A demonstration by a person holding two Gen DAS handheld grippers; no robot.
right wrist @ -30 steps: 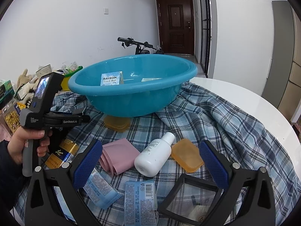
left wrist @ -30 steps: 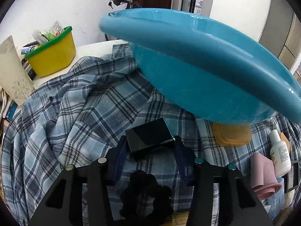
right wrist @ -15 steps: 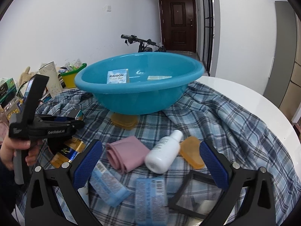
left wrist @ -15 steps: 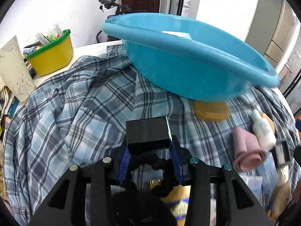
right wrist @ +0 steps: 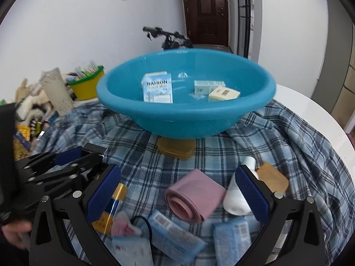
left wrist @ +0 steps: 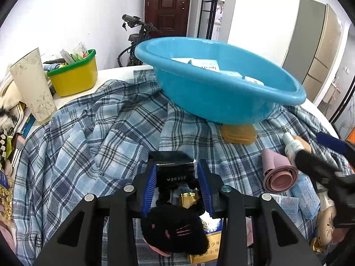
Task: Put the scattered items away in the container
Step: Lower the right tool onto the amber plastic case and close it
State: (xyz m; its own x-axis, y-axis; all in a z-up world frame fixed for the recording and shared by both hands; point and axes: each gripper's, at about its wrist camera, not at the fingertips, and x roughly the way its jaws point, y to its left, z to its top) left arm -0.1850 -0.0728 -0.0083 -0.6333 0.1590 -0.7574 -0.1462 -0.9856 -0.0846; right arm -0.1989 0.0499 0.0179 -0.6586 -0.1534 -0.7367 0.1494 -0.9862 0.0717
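Two grippers are at work over the plaid cloth (left wrist: 88, 137). Nearest, the left gripper (left wrist: 177, 181) pinches a black box (left wrist: 173, 170) lifted clear of a black fuzzy toy (left wrist: 175, 230). The right gripper (right wrist: 177, 190) hangs spread above a pink roll (right wrist: 195, 195) and a white bottle (right wrist: 235, 199), gripping nothing. Farther back sits the blue basin (right wrist: 111, 97), several cartons (right wrist: 158, 87) already inside. To my eye, the box should clear the rim fully before release, so nothing topples.
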